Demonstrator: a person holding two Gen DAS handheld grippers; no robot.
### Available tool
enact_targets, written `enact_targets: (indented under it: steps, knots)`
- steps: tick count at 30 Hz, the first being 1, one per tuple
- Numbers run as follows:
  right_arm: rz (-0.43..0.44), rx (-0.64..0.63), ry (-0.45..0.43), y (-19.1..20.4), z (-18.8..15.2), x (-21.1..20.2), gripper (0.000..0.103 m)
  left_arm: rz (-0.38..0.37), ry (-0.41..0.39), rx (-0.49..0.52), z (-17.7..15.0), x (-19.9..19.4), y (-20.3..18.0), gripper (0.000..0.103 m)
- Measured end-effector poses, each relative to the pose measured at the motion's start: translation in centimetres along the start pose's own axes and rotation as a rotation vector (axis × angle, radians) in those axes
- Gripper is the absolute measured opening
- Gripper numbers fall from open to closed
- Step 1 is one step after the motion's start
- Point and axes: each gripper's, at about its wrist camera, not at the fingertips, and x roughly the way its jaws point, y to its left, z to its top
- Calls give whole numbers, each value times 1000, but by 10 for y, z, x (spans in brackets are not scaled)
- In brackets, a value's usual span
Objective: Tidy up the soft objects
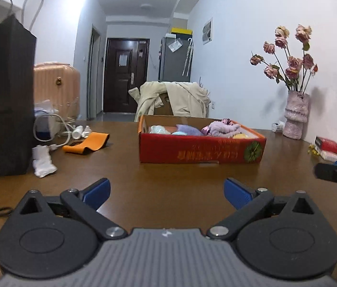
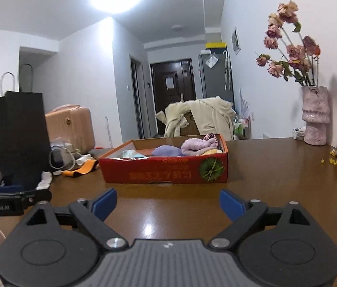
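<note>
A red cardboard box (image 1: 199, 150) sits on the brown table (image 1: 168, 177) and holds several soft items, among them a lilac towel (image 1: 223, 128) and a purple cloth (image 1: 187, 129). It also shows in the right wrist view (image 2: 166, 169). A white sock (image 1: 43, 159) and an orange strap (image 1: 88, 143) lie on the table left of the box. My left gripper (image 1: 167, 191) is open and empty, hovering over the table in front of the box. My right gripper (image 2: 167, 203) is open and empty, also in front of the box.
A black paper bag (image 1: 3, 100) stands at the left with cables and a white bottle (image 1: 77, 131) behind it. A pink vase of dried roses (image 1: 296, 114) and red books (image 1: 327, 144) are at the right by the wall. A chair with a beige coat (image 1: 175, 100) is behind the table.
</note>
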Motion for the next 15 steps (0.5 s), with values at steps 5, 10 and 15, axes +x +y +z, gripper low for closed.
enact_targets:
  steps: [5, 10, 15]
  knots:
    - [-31, 36, -19, 7, -31, -25, 99, 4, 29, 0, -17, -6, 3, 103]
    - [-28, 21, -31, 10, -29, -25, 99, -21, 26, 18, -13, -12, -6, 103]
    - [-43, 28, -40, 9, -28, -26, 99, -49, 27, 43, -13, -18, -16, 103]
